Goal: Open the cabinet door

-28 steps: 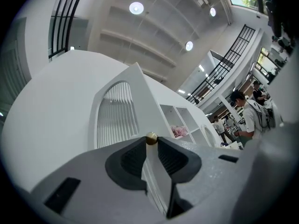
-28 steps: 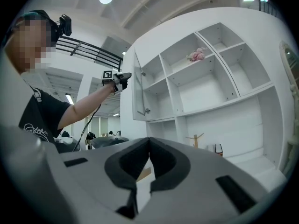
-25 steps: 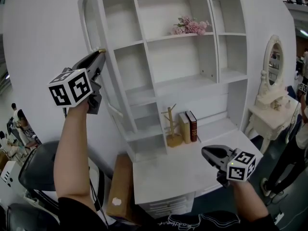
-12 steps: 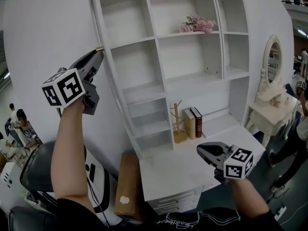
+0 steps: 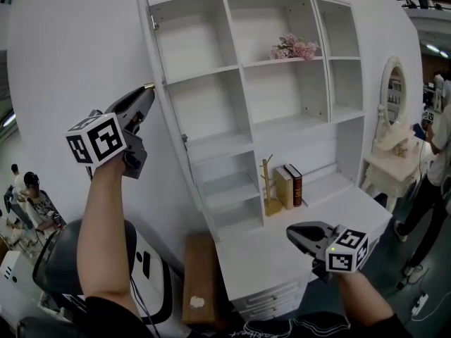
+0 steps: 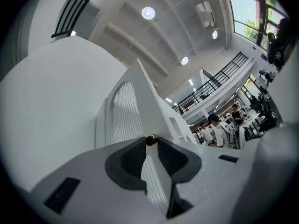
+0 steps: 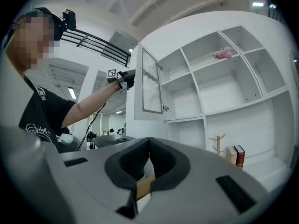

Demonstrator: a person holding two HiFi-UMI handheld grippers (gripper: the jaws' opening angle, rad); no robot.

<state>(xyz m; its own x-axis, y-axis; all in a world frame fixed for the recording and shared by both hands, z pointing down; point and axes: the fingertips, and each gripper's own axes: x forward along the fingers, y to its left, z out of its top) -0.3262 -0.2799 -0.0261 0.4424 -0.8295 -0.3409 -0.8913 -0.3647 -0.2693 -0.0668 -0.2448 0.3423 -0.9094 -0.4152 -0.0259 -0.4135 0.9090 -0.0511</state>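
Observation:
The white cabinet (image 5: pixel 282 90) has its upper left door (image 7: pixel 150 83) swung out, ribbed pane showing. In the head view I see that door almost edge-on. My left gripper (image 5: pixel 146 90) is raised at the door's free edge, shut on the small brass knob (image 6: pixel 151 139). The door's edge runs between its jaws (image 6: pixel 151 142). From the right gripper view, the left gripper (image 7: pixel 126 78) sits at the door's outer edge. My right gripper (image 5: pixel 290 233) hangs low over the desk top (image 5: pixel 282 255), shut with nothing between its pads (image 7: pixel 149 140).
Pink flowers (image 5: pixel 294 48) lie on an upper shelf. Two books (image 5: pixel 290 186) and a wooden stand (image 5: pixel 270 185) sit in the lower nook. A cardboard box (image 5: pixel 199 277) stands beside the desk, a chair (image 5: pixel 63 252) lower left, a mirrored dressing table (image 5: pixel 394 118) right. People stand at both sides.
The door has swung further out with my left gripper on its knob, from showing its arched pane to nearly edge-on. The right gripper drifted slightly lower and left.

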